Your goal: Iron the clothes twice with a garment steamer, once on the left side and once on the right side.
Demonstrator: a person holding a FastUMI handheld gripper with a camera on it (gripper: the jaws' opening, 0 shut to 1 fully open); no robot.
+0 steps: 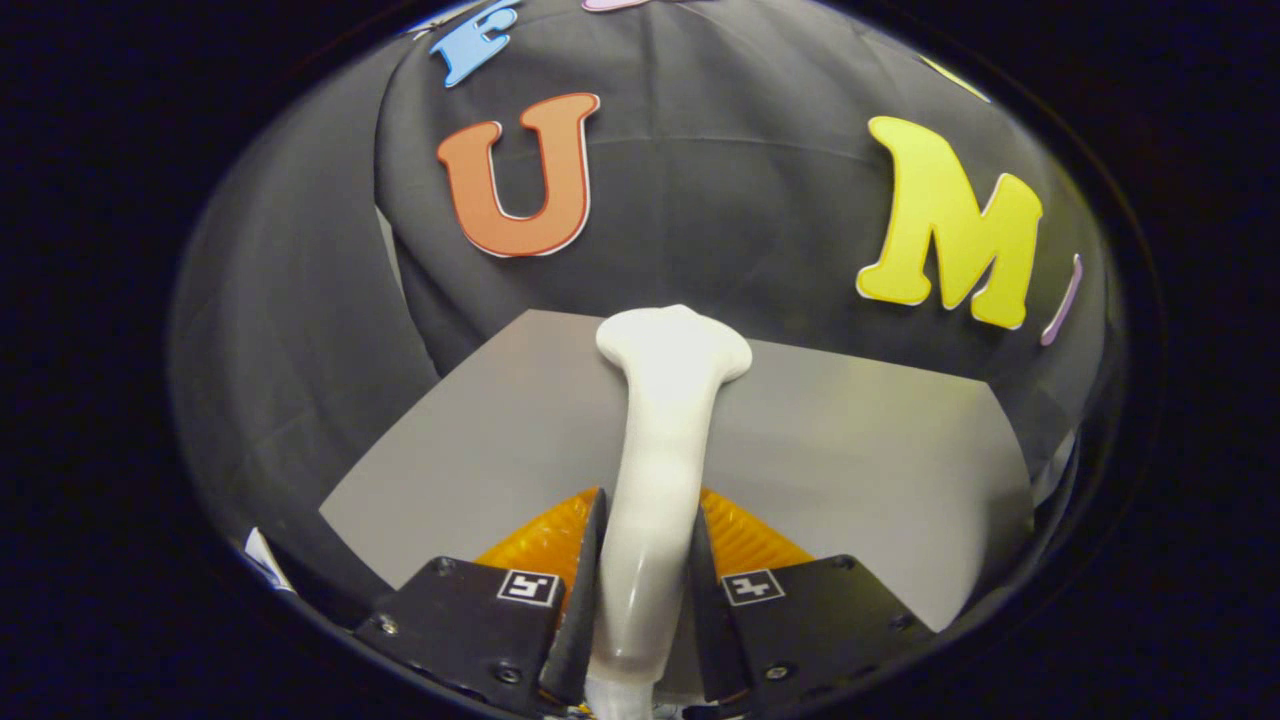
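In the gripper view the tongs [645,560] are clenched on the steamer [660,440]. Both fingers [583,590] press against its pale handle from either side, low on the shaft. The steamer runs forward from between the fingers, and its flared head sits well beyond them, over the far edge of the grey worktop [850,450]. The head points toward the black wall cloth [720,200] at the back of the booth. An orange, ribbed piece [745,540] shows just behind the fingers on both sides of the handle; what it belongs to cannot be told.

No garment can be made out here, so neither the left pass nor the right pass can be judged as done. The steamer seems to be carried rather than working on cloth.

The grip is the main risk. The handle is smooth and rounded, and the fingers hold it near its lower end, with the heavier head far out in front. A quick swing or tilt could make the steamer pivot or slide between the fingers. The head may then meet the garment at a slant, or miss one side. Pushing the head hard into fabric could also lever the handle loose.
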